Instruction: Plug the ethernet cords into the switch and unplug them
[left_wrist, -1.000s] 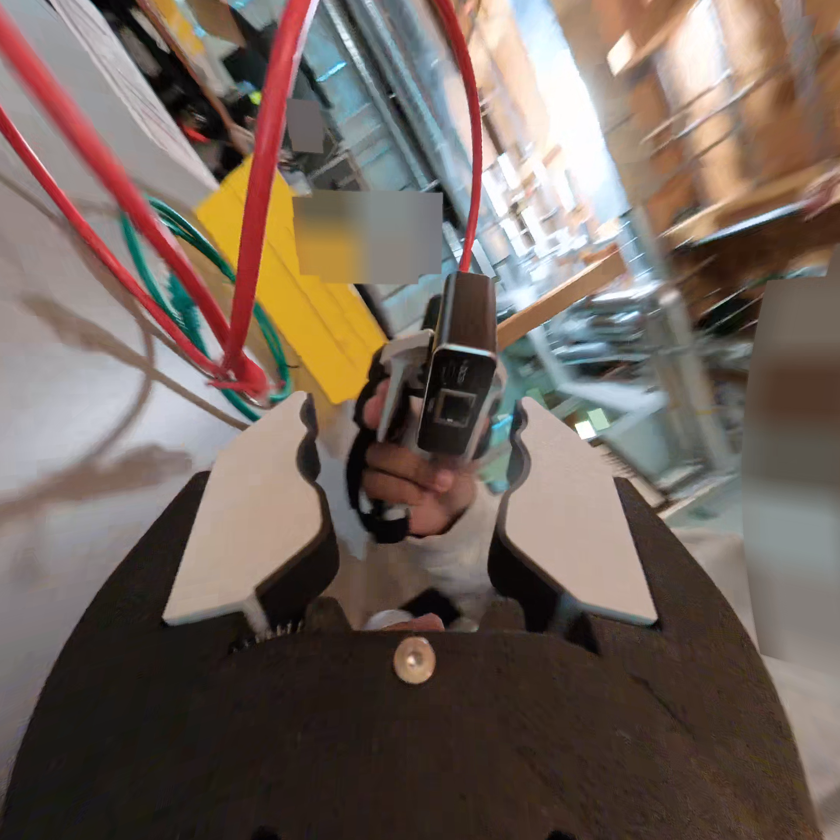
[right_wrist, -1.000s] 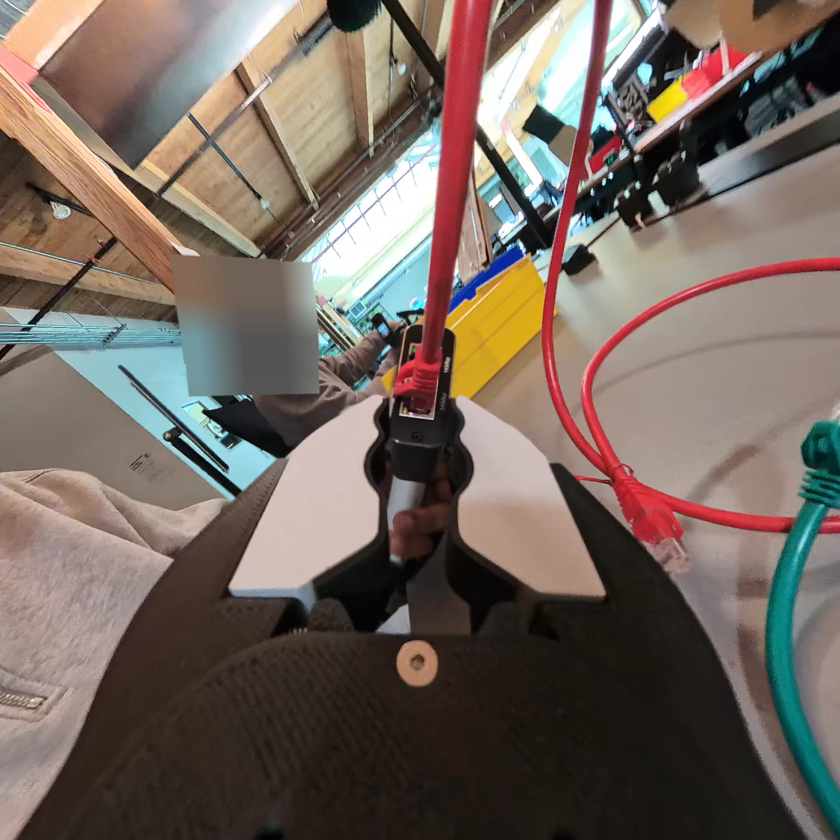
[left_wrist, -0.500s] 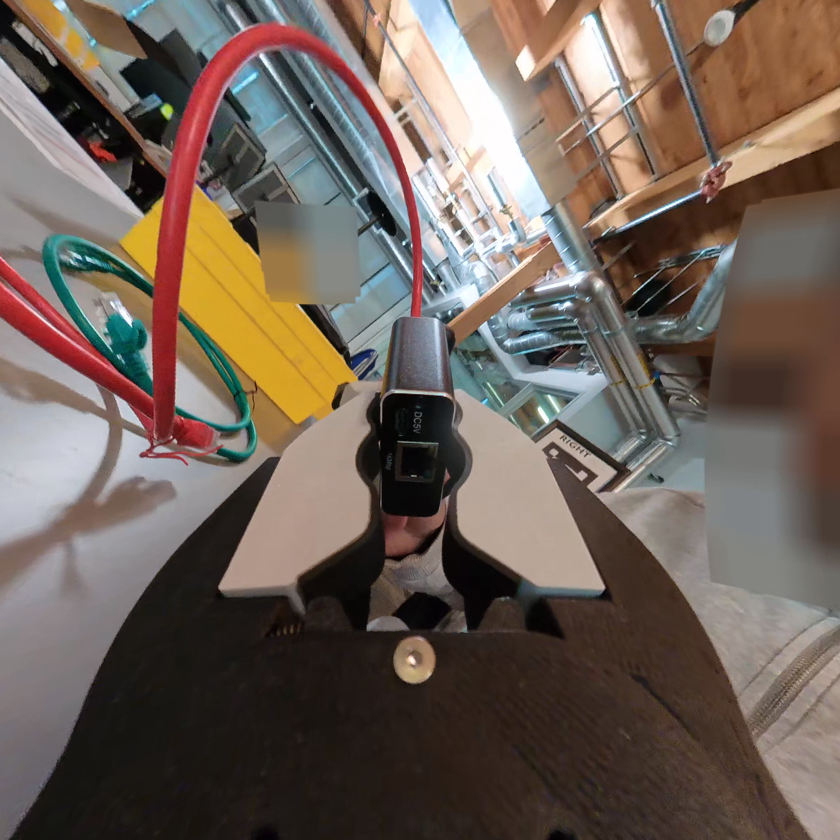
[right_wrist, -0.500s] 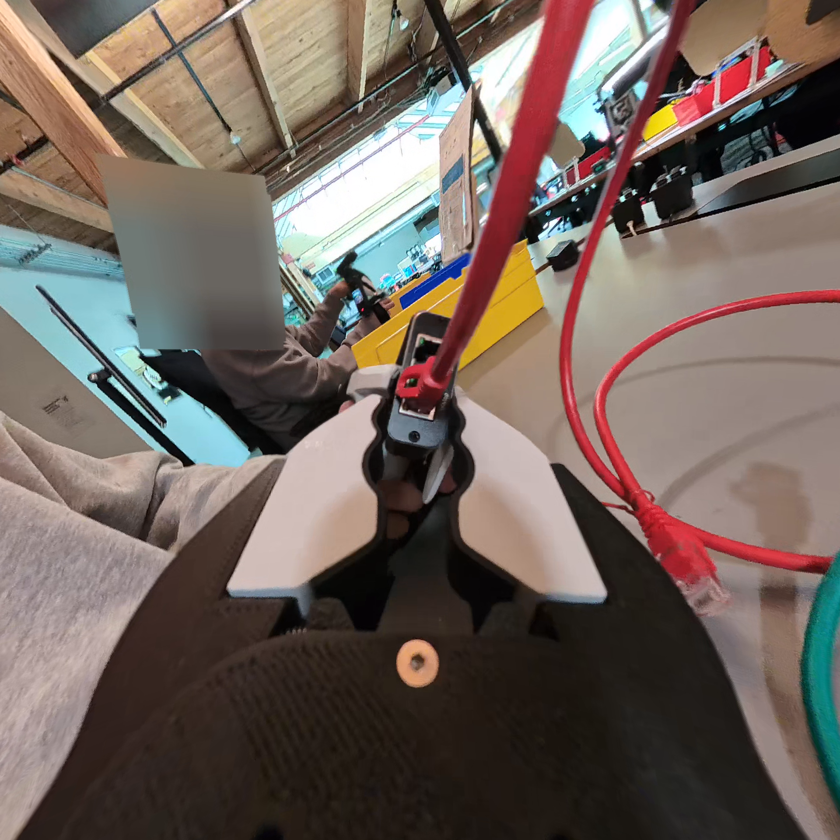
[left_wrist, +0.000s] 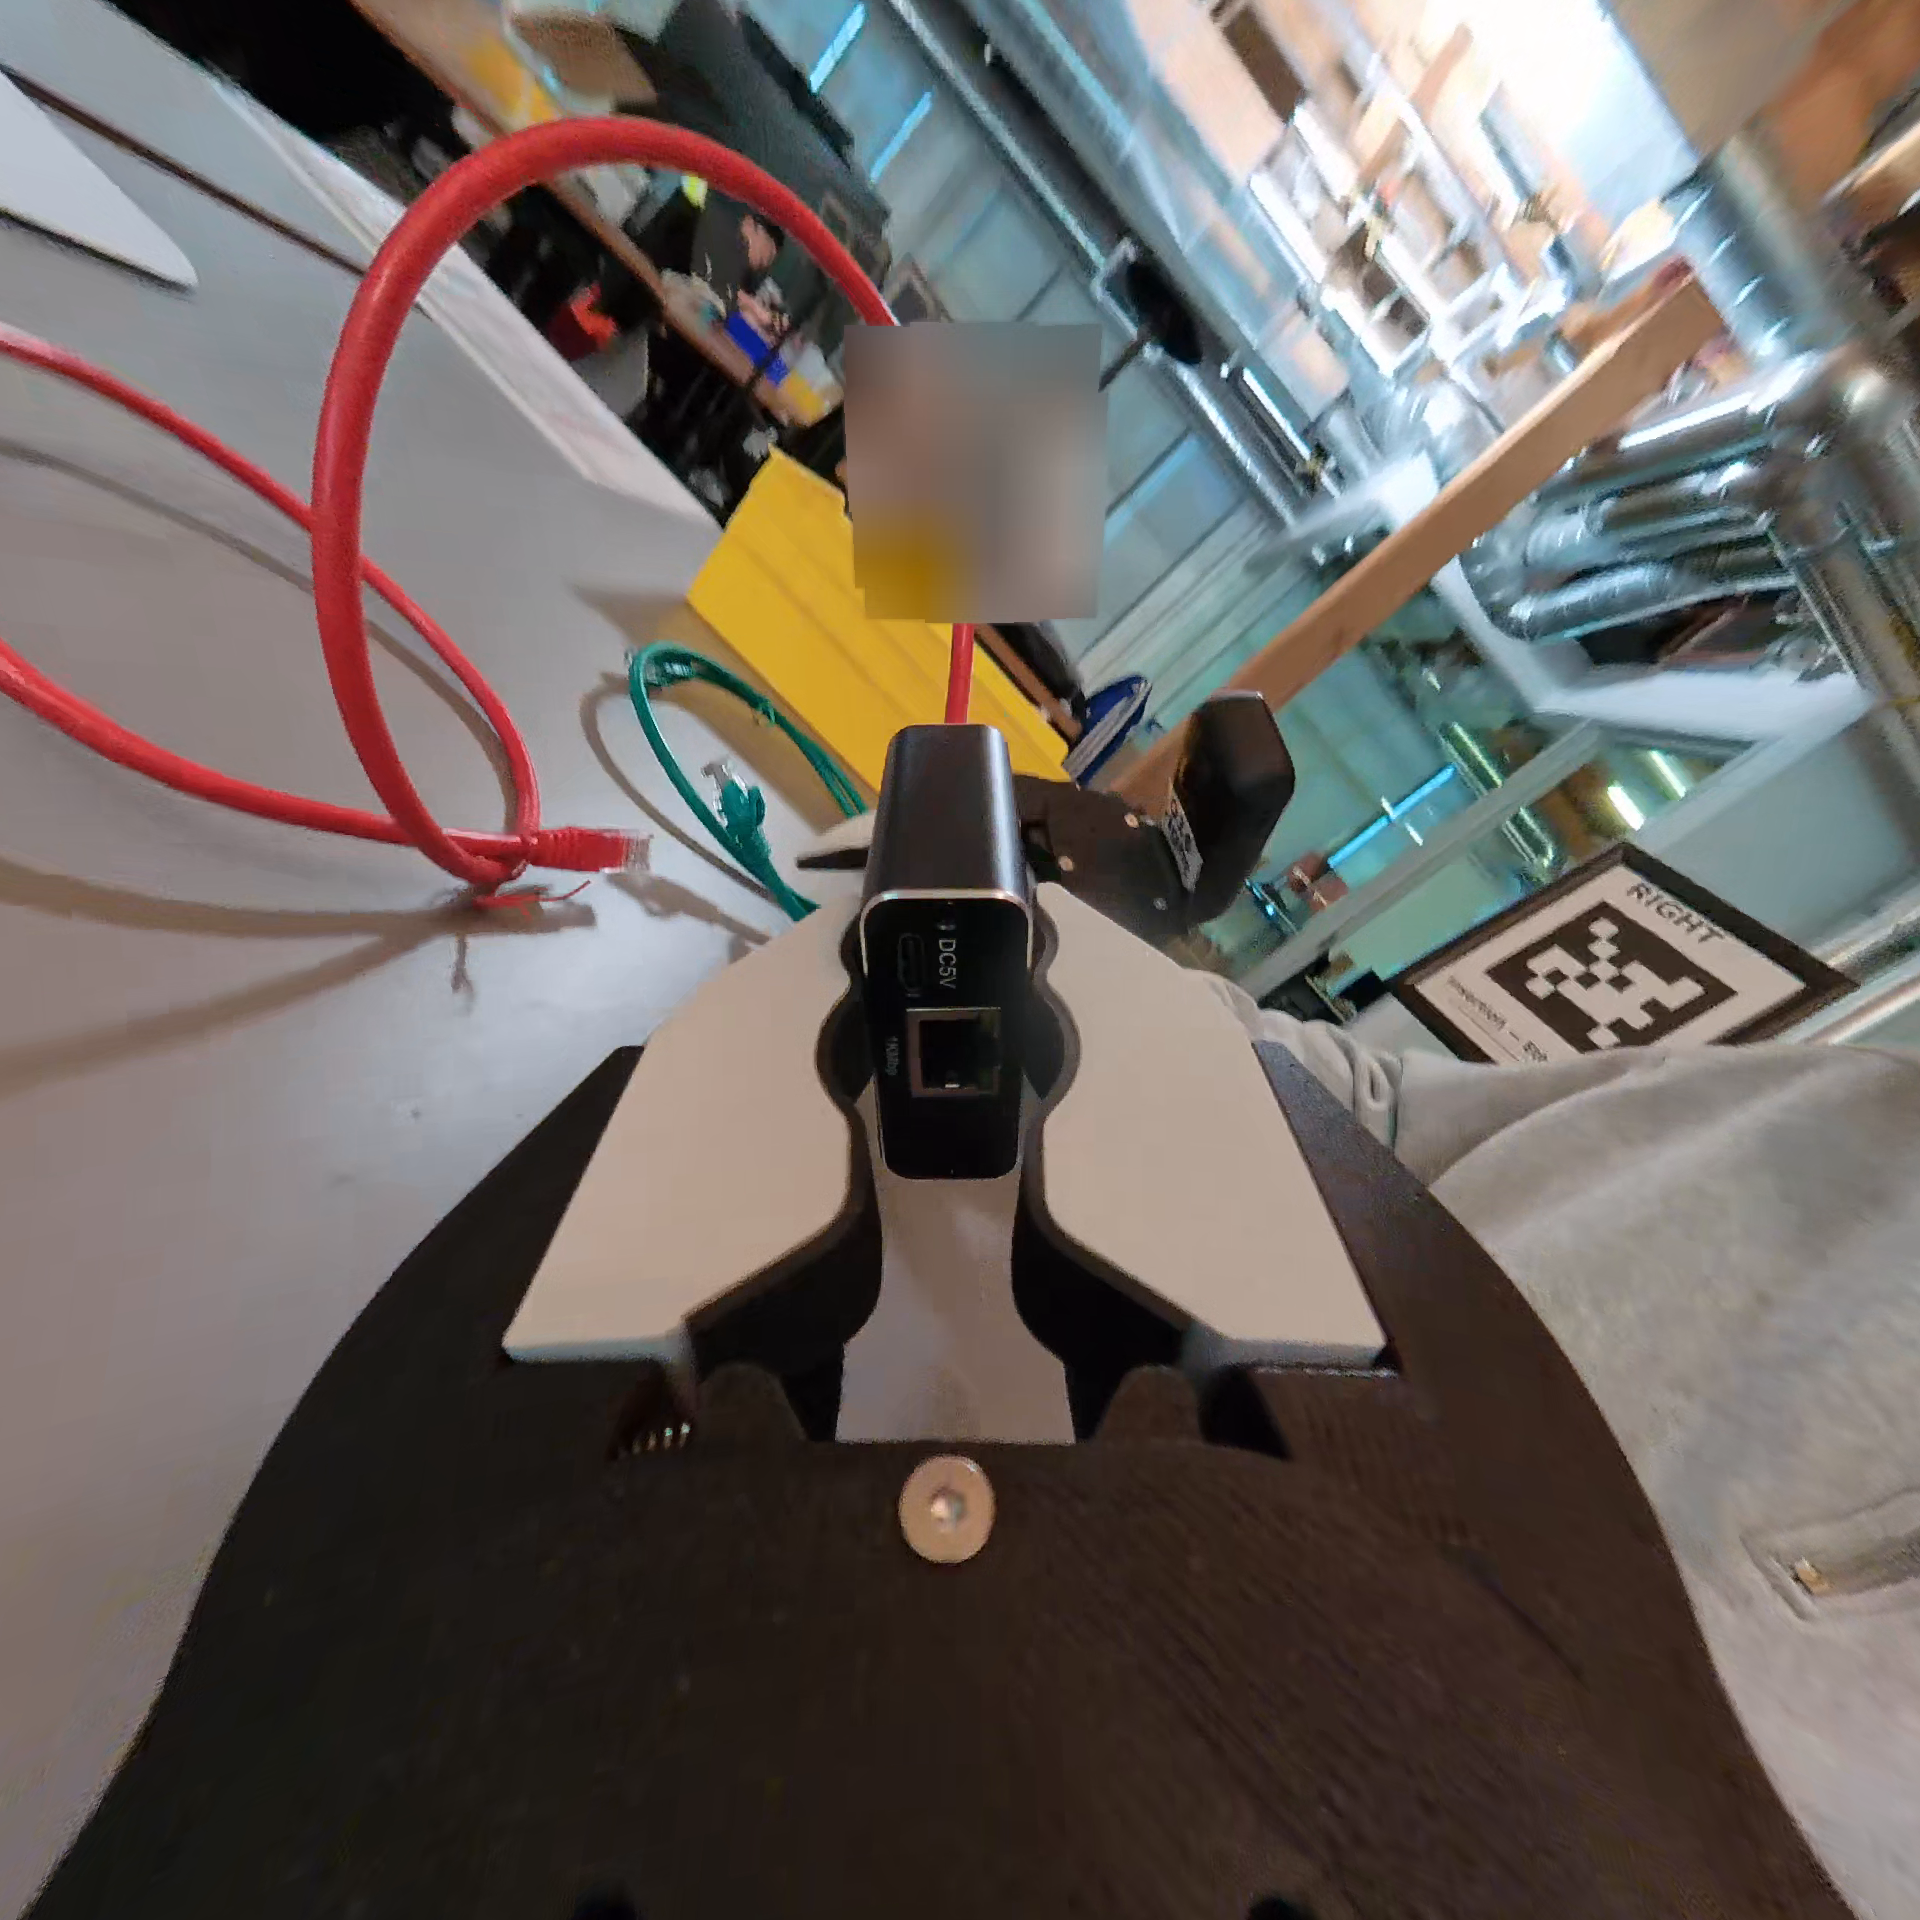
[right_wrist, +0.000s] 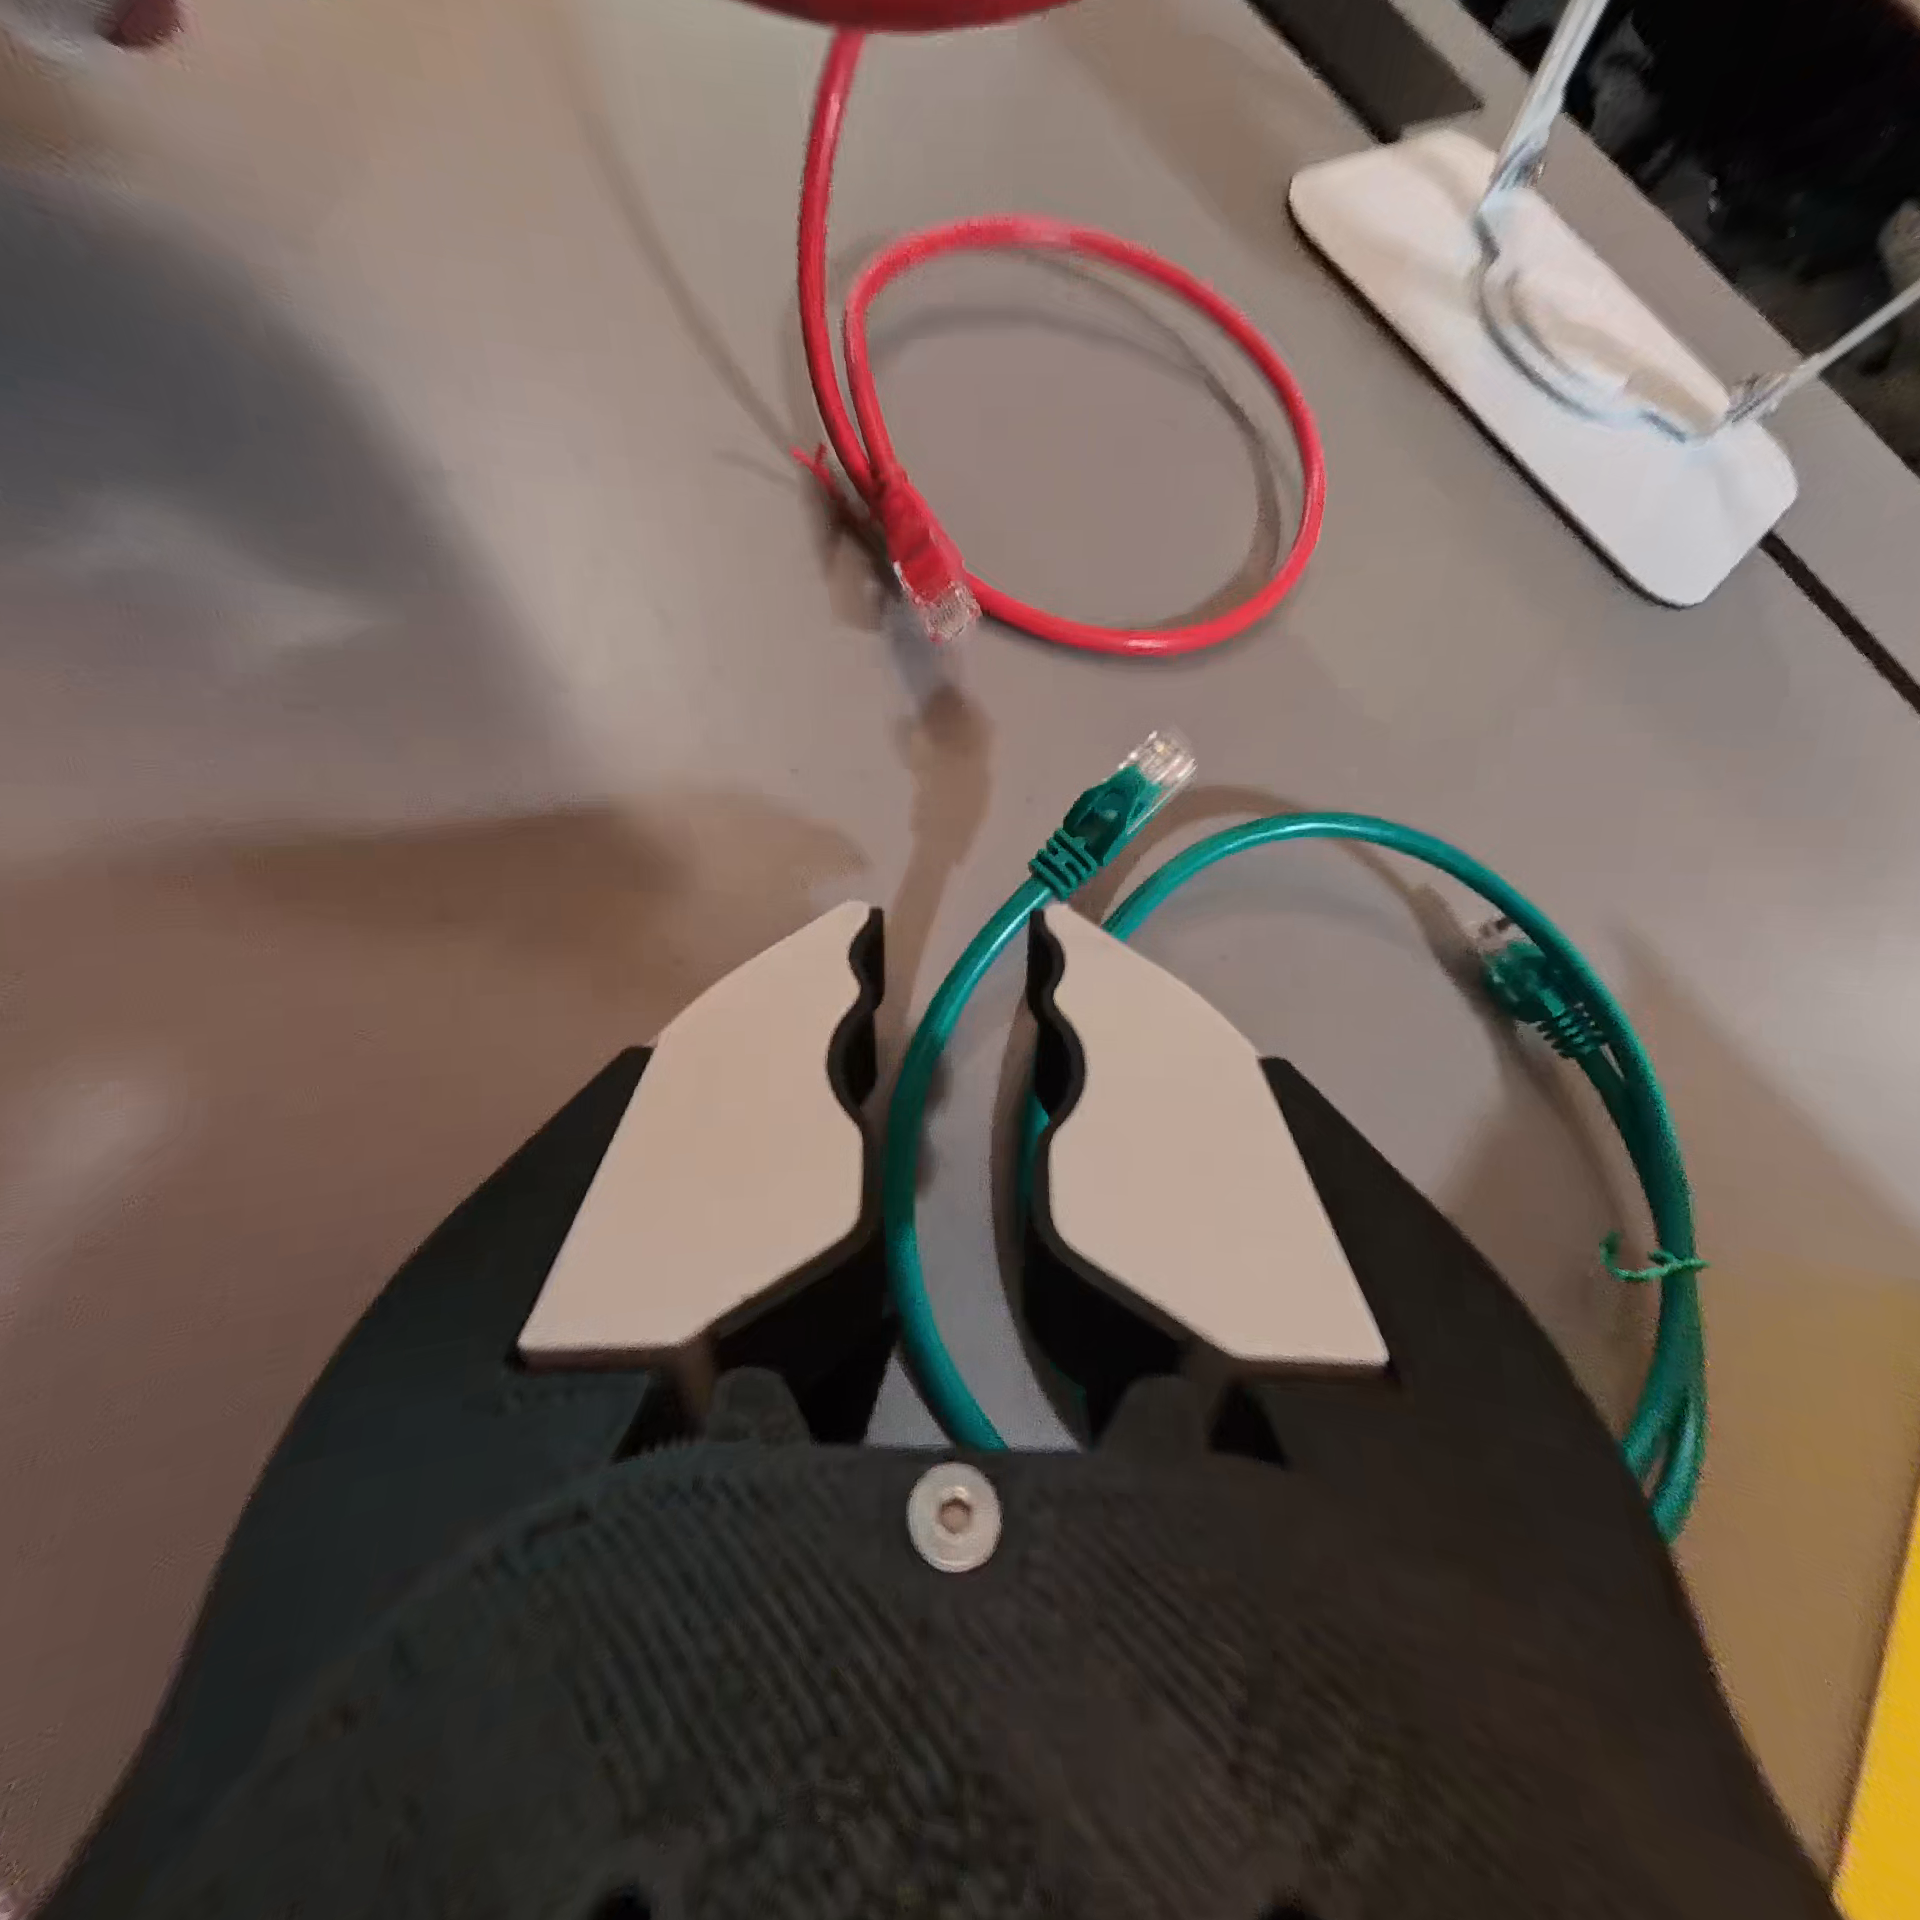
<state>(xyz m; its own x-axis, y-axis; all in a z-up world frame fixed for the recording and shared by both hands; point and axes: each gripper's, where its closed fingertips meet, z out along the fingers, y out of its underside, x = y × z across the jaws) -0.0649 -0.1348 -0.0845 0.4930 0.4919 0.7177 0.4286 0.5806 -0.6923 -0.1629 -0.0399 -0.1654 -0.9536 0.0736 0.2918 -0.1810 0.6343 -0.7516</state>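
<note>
My left gripper (left_wrist: 945, 935) is shut on the small black switch (left_wrist: 948, 1049), whose empty port faces the camera. A red ethernet cord (left_wrist: 343, 499) is plugged into the switch's far end and loops down to the grey table (left_wrist: 208, 1039), where its free plug (left_wrist: 592, 847) lies. My right gripper (right_wrist: 954, 925) is open and low over the table. The green cord (right_wrist: 904, 1122) runs between its fingers without being clamped. One green plug (right_wrist: 1127, 790) lies just ahead of the fingertips, the other (right_wrist: 1527, 987) to the right. The right gripper also shows in the left wrist view (left_wrist: 1143, 852), behind the switch.
The red cord's loop (right_wrist: 1299, 436) and free plug (right_wrist: 930, 566) lie on the table ahead of the right gripper. A white stand base (right_wrist: 1538, 343) sits at the far right. A yellow bin (left_wrist: 800, 623) stands at the table's edge. A grey sleeve (left_wrist: 1662, 1299) is at the right.
My right gripper let go of the switch and swung down over the green cord on the table. My left gripper closed on the switch and still holds it.
</note>
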